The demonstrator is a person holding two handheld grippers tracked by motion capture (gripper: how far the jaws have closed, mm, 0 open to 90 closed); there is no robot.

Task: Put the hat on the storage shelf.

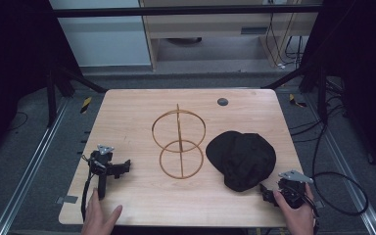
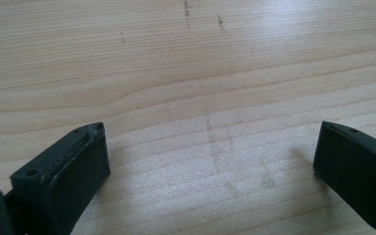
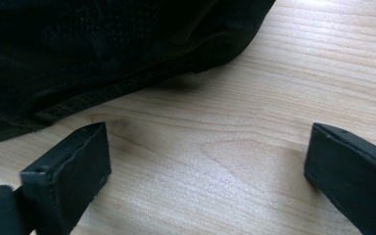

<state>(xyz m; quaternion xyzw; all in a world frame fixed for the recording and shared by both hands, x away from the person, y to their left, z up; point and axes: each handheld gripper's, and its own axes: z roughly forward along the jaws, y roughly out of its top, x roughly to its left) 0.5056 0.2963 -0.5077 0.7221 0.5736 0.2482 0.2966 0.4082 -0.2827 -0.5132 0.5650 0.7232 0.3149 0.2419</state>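
Observation:
A black cap [image 1: 242, 156] lies on the right half of the wooden table [image 1: 127, 112]. Left of it, at the table's middle, stands a gold wire stand [image 1: 178, 142] made of two rings on an upright rod. My left gripper [image 1: 121, 168] [image 2: 210, 142] rests on the table's left side, open over bare wood, with a hand just behind its handle. At the front right corner a hand holds my right gripper [image 1: 267, 193] [image 3: 205, 147]. It is open and low over the wood, just short of the cap's hem [image 3: 103, 93].
A small grey round disc [image 1: 222, 102] sits near the table's far edge. Black cables [image 1: 340, 181] loop on the floor to the right. Metal rails [image 1: 34, 161] run along both sides of the table, and dark frame posts stand at the back.

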